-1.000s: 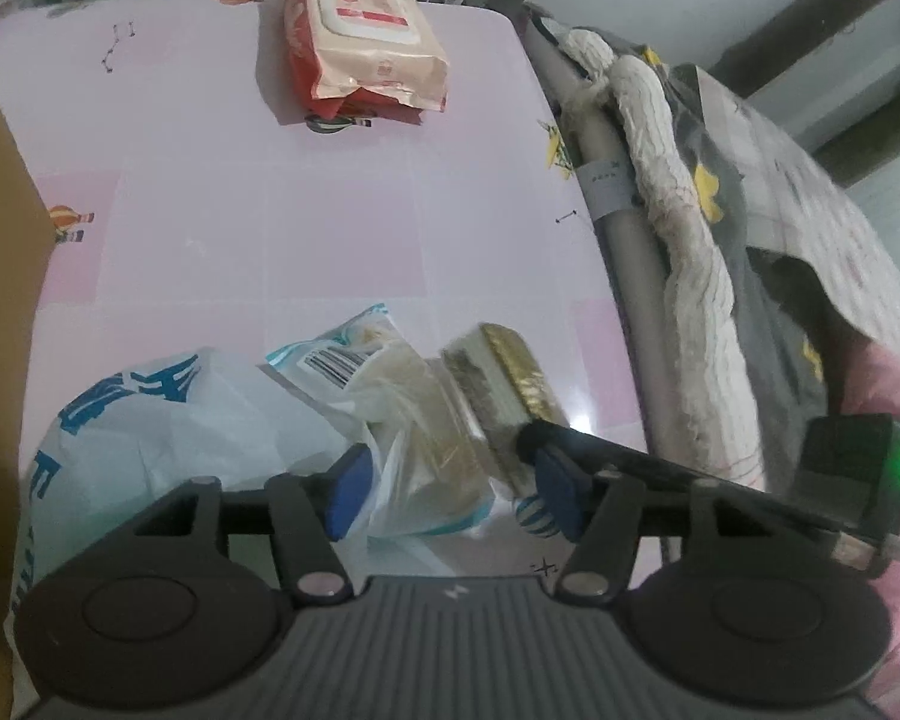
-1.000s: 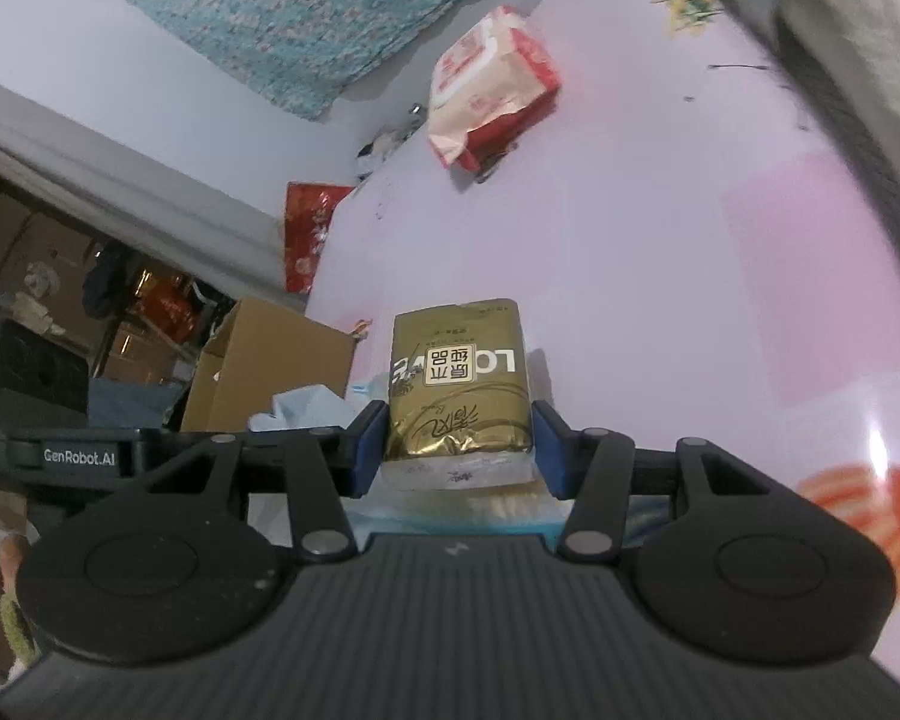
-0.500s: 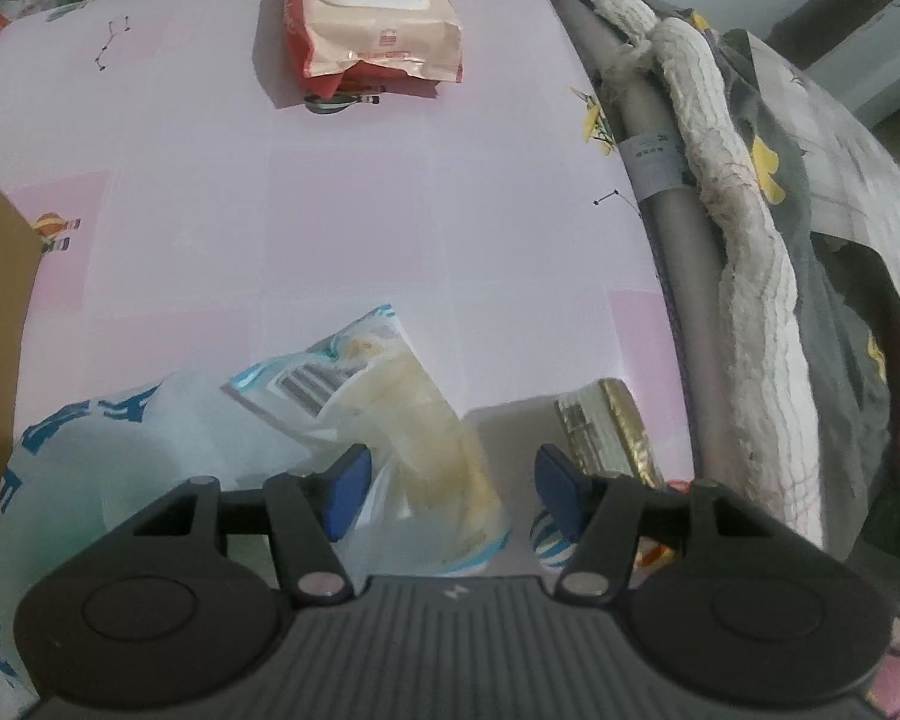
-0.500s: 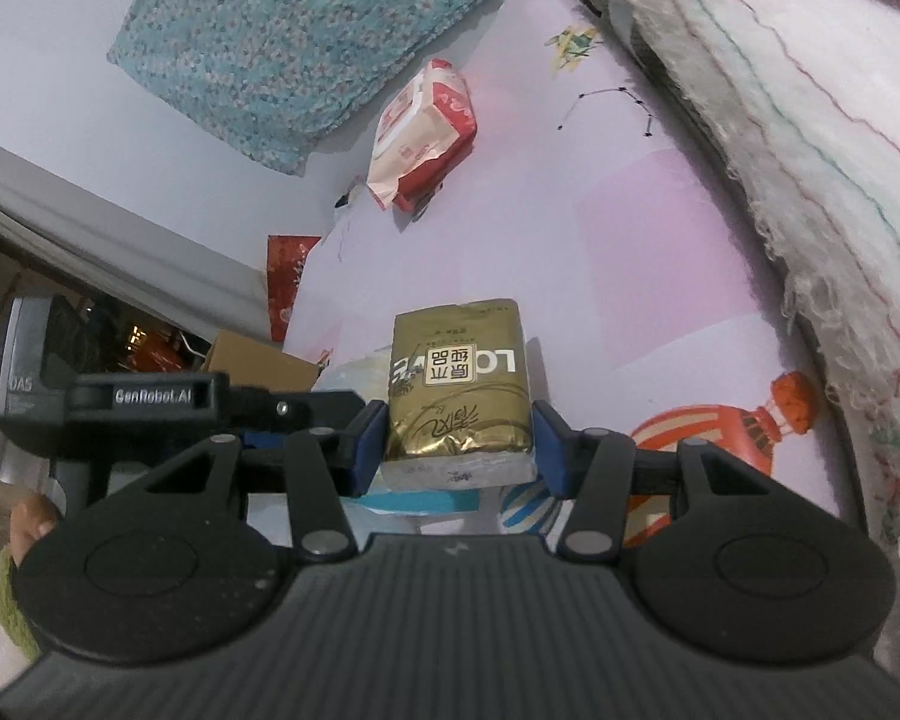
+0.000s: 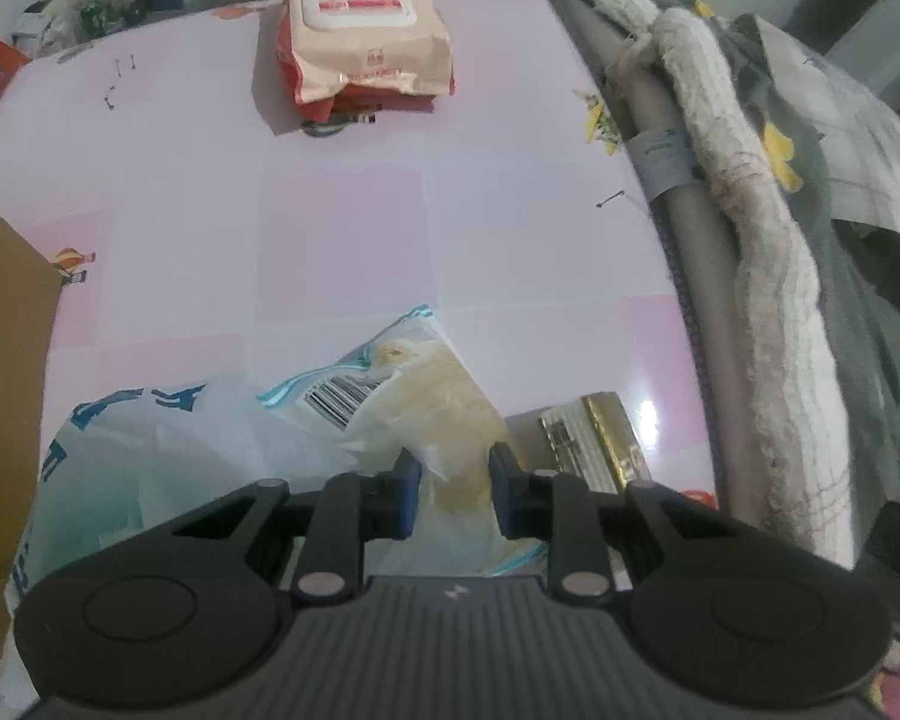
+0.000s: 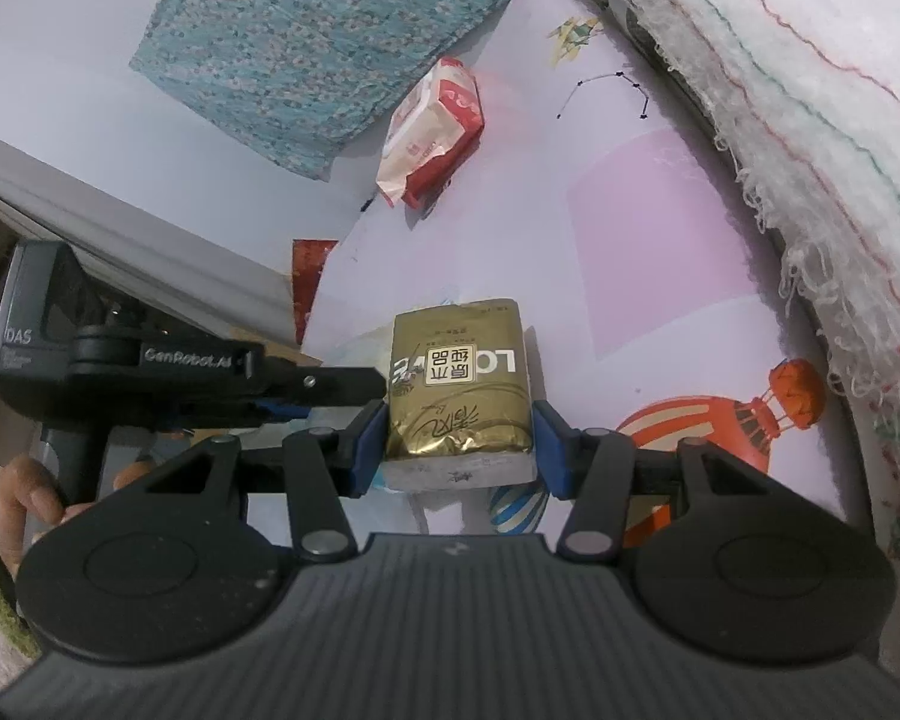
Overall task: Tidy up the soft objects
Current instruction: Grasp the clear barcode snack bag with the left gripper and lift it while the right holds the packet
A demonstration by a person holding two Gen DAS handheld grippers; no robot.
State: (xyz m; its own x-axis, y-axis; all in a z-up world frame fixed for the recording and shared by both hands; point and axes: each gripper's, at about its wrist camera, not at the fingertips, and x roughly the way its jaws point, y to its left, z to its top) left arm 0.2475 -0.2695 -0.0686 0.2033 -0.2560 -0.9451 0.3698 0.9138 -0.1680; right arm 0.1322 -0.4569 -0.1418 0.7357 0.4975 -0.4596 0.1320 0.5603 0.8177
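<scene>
My right gripper [image 6: 459, 450] has its blue pads pressed against both sides of the gold tissue pack [image 6: 459, 396], pinching it. From my left wrist view that same gold tissue pack [image 5: 594, 444] sits just to the right of the crumpled plastic bag [image 5: 162, 456], at the table's near edge. My left gripper [image 5: 448, 495] has its fingers drawn in on the clear wrapper [image 5: 414, 402] that lies against the bag; a fold of that film sits between the pads, though I cannot tell how firmly they bite. Left of the bag stands a cardboard box [image 5: 6, 372]. Beyond the bag the pink table [image 5: 342, 240] runs on, and well past it, near the far edge, lies the wet-wipes pack [image 5: 360, 30]. To the bag's right, off the table, a white blanket [image 5: 744, 198] lies bunched.
</scene>
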